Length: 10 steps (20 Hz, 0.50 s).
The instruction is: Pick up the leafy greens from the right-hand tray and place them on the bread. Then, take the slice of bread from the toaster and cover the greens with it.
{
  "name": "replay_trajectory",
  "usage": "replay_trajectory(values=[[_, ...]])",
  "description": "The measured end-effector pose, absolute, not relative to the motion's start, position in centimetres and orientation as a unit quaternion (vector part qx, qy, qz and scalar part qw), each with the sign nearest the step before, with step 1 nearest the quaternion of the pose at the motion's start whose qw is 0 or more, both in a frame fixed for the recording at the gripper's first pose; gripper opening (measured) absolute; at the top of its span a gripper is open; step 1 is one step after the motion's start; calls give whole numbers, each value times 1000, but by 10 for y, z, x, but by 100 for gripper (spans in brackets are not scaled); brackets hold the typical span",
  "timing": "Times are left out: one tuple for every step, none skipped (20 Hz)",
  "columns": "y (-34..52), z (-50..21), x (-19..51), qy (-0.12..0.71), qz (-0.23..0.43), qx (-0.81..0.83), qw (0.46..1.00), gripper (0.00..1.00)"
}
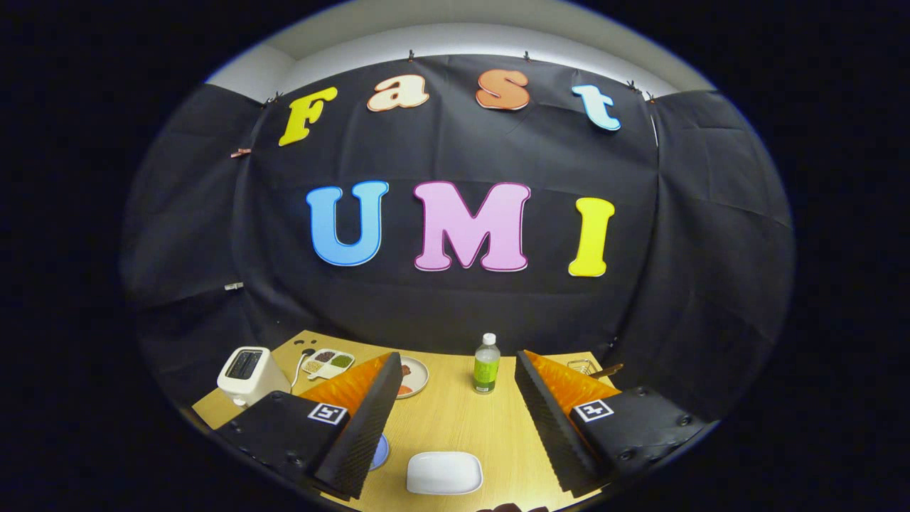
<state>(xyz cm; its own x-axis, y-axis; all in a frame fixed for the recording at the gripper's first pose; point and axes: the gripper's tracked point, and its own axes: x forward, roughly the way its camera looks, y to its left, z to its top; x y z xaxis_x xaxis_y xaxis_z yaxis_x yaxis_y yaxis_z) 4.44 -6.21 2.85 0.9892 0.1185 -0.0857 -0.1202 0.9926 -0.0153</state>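
Gripper (455, 419) held above light wooden table (455, 427), fingers spread wide, nothing between them. White rounded rectangular plate (444, 472) lies between the fingers, close in. Clear plastic bottle with green label (486, 364) stands upright beyond them. White toaster (250, 375) sits beyond the left finger, white divided tray (328, 362) beside it. Round plate (414, 375) partly hidden behind left finger; leafy greens not discernible

A black cloth wall (455, 299) clipped along its top fills the middle; a pale wall (455, 39) shows above, a light wooden tabletop (455, 419) below.
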Motion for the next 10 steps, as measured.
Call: replay_trajectory(values=[[-72,33,37,40,56,-7,998,99],[-76,37,28,41,56,0,998,99],[-81,38,21,44,53,8,998,99],[-85,36,15,44,49,16,998,99],[-88,34,8,42,47,22,998,99],[-95,29,2,42,39,25,998,99],[-100,22,-4,43,33,23,998,99],[-102,13,-9,48,30,21,998,99],[-102,6,-12,58,33,20,998,99],[-98,-3,-16,69,41,24,996,99]])
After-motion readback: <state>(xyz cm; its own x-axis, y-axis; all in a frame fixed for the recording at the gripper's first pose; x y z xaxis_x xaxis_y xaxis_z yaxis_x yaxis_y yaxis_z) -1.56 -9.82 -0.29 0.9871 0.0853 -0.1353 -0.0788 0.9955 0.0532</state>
